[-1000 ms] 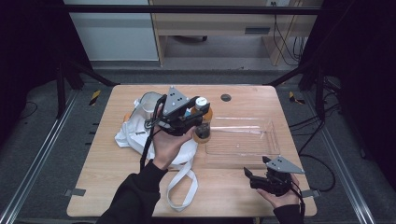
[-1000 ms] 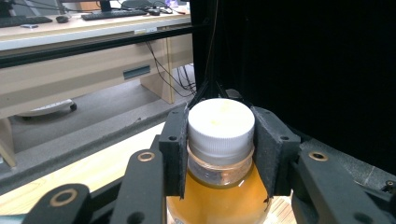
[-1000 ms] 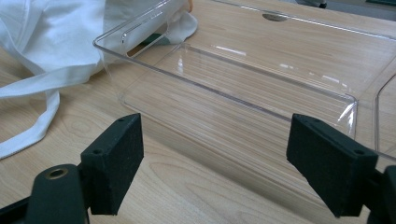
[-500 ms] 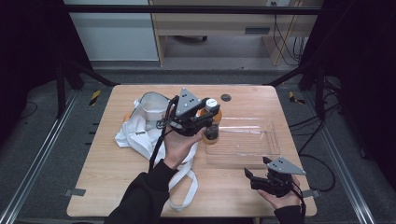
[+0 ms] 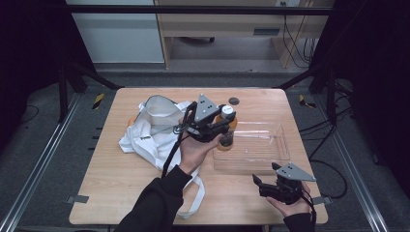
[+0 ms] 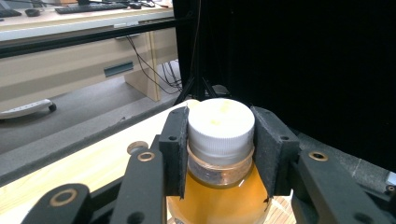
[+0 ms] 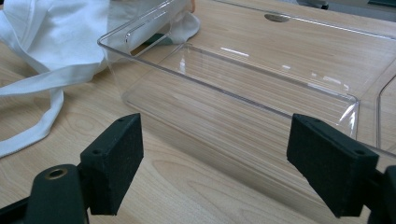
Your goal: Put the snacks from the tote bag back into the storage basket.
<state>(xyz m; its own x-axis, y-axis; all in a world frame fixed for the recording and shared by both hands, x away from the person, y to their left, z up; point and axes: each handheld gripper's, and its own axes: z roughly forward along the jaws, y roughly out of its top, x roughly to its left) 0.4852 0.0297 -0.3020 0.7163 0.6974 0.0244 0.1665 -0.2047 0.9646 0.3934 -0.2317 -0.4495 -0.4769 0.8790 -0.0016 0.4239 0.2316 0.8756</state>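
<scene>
Presently, left gripper (image 6: pixel 220 154) pads pinching white cap of amber-filled bottle (image 6: pixel 219 196), held above left end of clear plastic tray (image 5: pixel 270 154), right gripper (image 7: pixel 233 168) jaws spread wide, empty, near tray's front wall, white cloth bag (image 5: pixel 150 130) beside.

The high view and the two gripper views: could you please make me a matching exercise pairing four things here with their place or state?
Things:
1. bottle
2. clear tray
3. white bag
4. right gripper

States:
A. open, near the table's front edge
B. lying crumpled on the table's left half
C. gripped at its white cap by the left gripper
D. on the table, nothing lying in it

Pairs: 1-C, 2-D, 3-B, 4-A
</scene>
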